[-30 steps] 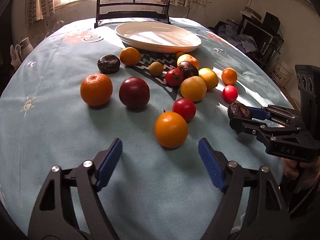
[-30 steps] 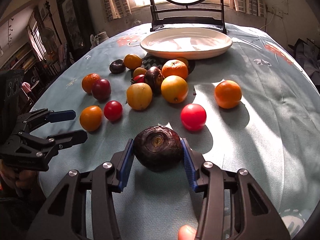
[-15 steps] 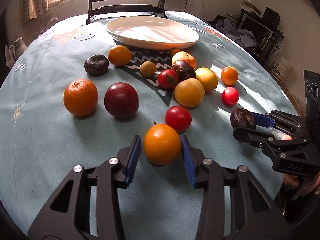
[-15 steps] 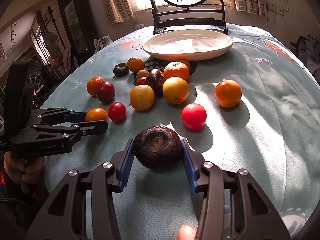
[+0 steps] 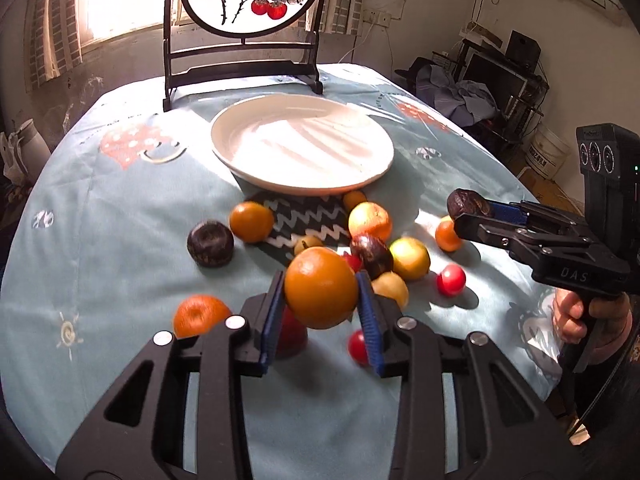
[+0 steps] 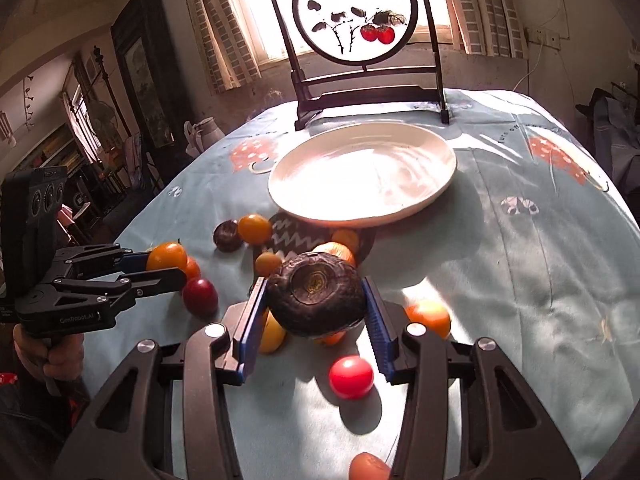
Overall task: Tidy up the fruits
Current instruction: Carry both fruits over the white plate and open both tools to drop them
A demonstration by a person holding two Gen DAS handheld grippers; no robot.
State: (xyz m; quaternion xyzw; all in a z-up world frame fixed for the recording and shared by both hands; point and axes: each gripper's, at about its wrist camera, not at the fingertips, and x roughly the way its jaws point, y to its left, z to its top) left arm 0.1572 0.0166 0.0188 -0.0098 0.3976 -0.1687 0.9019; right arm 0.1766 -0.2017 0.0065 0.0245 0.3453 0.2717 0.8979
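Two fruits ride aloft, the left gripper (image 5: 321, 294) clenched on an orange fruit (image 5: 321, 287), the right gripper (image 6: 316, 307) on a dark fruit (image 6: 316, 293); next, probably carry both forward to the white plate (image 5: 240, 160) ahead.

Both views are taken from above the table's near edge, looking along the fingers toward the white plate (image 5: 302, 148) (image 6: 362, 174) at the far edge, which is shared

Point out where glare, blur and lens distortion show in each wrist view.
Left wrist view: the window is blown out, the table fruit near the held orange is motion-blurred, and the table edge bows. Right wrist view: sun glare washes out the plate, and the sharp dark fruit casts hard shadows.
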